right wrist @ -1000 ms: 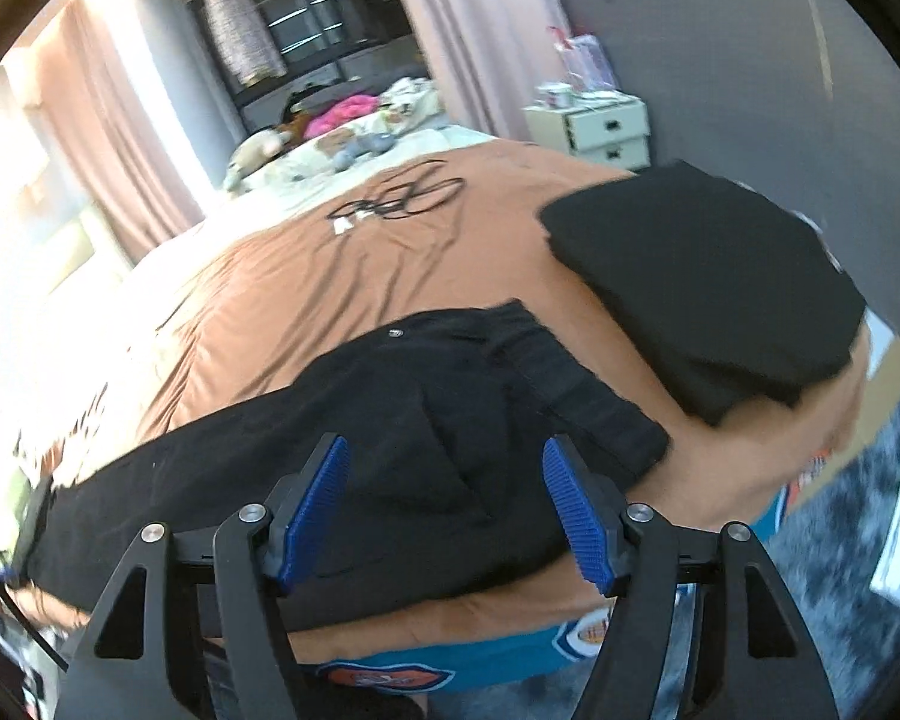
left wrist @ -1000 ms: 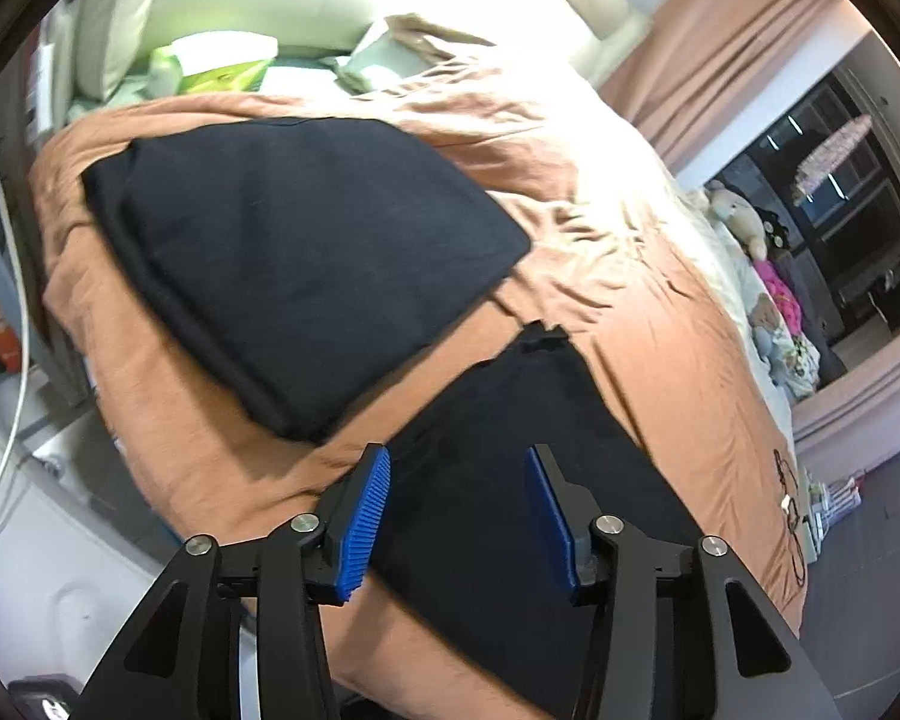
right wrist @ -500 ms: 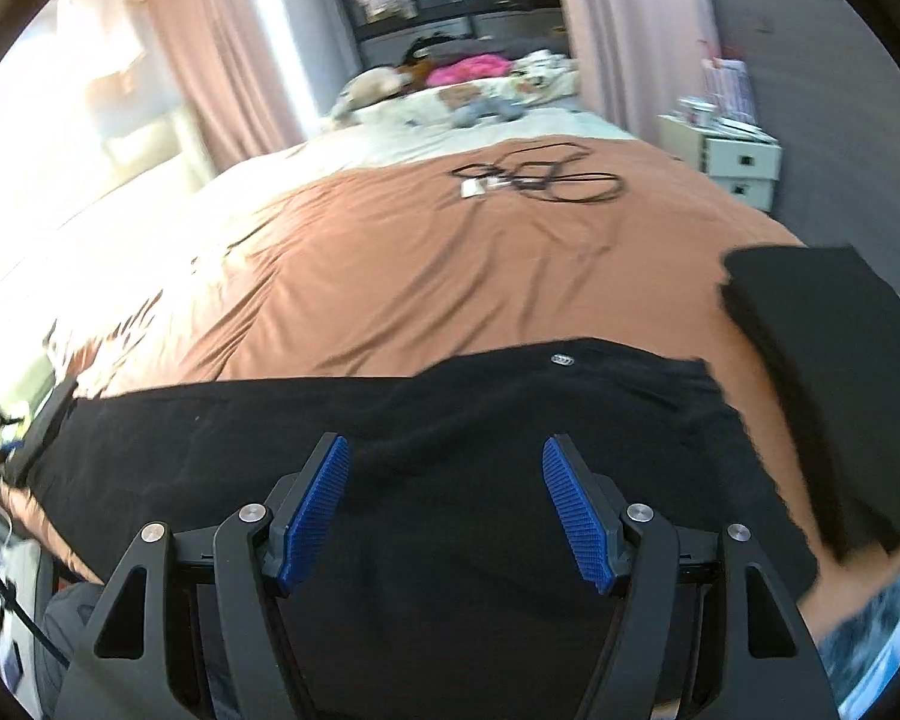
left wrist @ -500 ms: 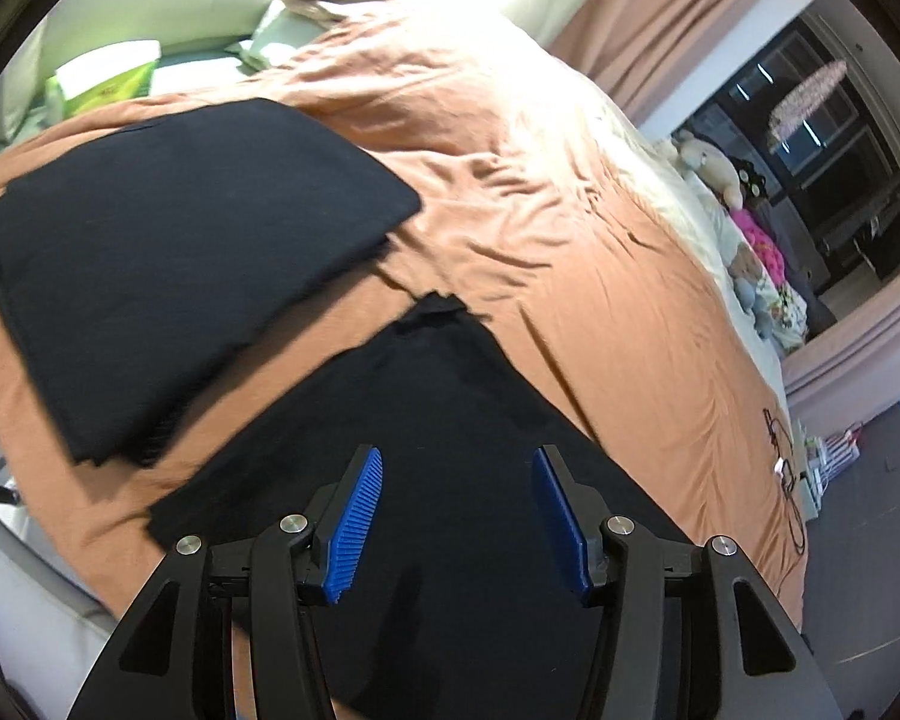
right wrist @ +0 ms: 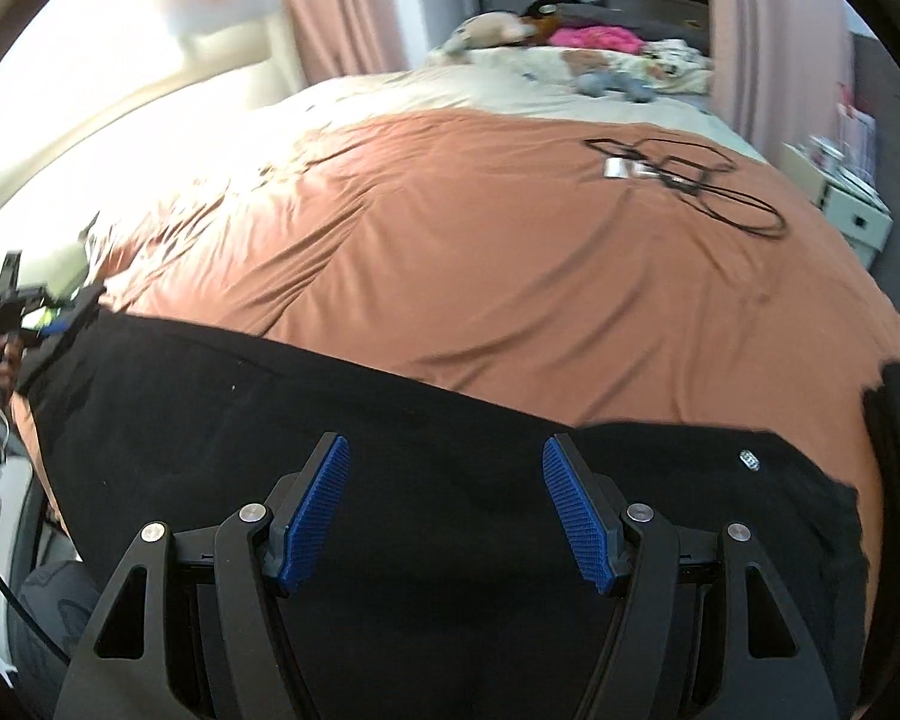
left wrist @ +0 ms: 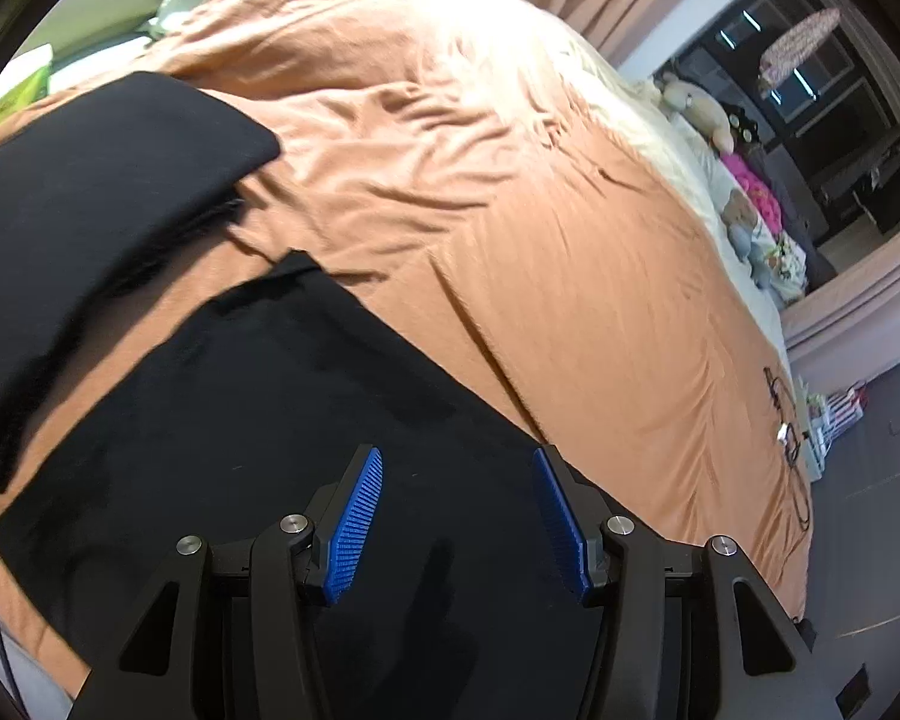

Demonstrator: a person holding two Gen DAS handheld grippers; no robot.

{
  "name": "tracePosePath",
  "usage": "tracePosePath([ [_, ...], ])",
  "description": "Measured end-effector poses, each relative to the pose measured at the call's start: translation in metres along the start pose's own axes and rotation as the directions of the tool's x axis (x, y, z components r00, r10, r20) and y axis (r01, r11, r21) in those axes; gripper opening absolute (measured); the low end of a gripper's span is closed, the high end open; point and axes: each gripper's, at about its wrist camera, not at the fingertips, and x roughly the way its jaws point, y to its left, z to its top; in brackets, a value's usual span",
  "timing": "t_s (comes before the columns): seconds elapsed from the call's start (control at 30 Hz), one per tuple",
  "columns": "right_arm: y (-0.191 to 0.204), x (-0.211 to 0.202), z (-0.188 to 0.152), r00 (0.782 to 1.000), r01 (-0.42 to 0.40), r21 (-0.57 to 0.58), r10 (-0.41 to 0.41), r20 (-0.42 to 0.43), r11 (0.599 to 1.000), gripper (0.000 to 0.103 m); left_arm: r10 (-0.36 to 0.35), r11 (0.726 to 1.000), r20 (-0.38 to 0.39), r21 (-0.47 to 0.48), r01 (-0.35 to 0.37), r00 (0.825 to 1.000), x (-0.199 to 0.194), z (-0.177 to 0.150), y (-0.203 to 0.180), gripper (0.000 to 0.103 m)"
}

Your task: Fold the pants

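On the bed [left wrist: 570, 240], in the left view, the pants [left wrist: 258, 420] lie flat under the left gripper [left wrist: 457, 516]. Its jaws are open and hold nothing. The leg end is at 11 o'clock, near a black pile [left wrist: 90, 180].

In the right view, the pants [right wrist: 390, 450] run long from 9 o'clock to 3 o'clock. The right gripper [right wrist: 444, 507] hangs over them, jaws open and empty. The waist is at 3 o'clock, so I think the right gripper is nearer it.
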Motion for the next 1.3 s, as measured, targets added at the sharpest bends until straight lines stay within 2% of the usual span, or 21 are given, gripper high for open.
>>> tracePosePath([
  [0.43,0.038,0.087,0.046,0.988,-0.101,-0.154,0.081,-0.132,0.983,0.066,0.067,0.998,-0.101,0.013,-0.066,0.993,0.059,0.012,-0.033,0.053],
  [0.53,0.049,0.105,0.054,0.983,-0.117,-0.194,0.086,-0.164,0.974,0.065,0.103,0.995,-0.138,0.011,-0.102,0.985,0.073,0.014,-0.037,0.048],
  [0.9,0.079,0.153,0.073,0.963,-0.173,-0.292,0.099,-0.251,0.941,0.064,0.188,0.981,-0.254,0.004,-0.193,0.949,0.107,0.005,-0.044,0.047],
  [1.1,0.089,0.176,0.075,0.950,-0.199,-0.338,0.097,-0.295,0.920,0.064,0.206,0.971,-0.284,-0.060,-0.232,0.936,0.118,0.007,-0.036,0.046],
  [1.2,0.093,0.189,0.074,0.940,-0.221,-0.355,0.101,-0.327,0.908,0.054,0.247,0.960,-0.296,-0.058,-0.276,0.923,0.121,0.008,-0.036,0.035],
  [1.3,0.099,0.201,0.072,0.932,-0.230,-0.381,0.089,-0.352,0.896,0.053,0.275,0.953,-0.302,-0.042,-0.301,0.913,0.119,0.007,-0.036,0.025],
])
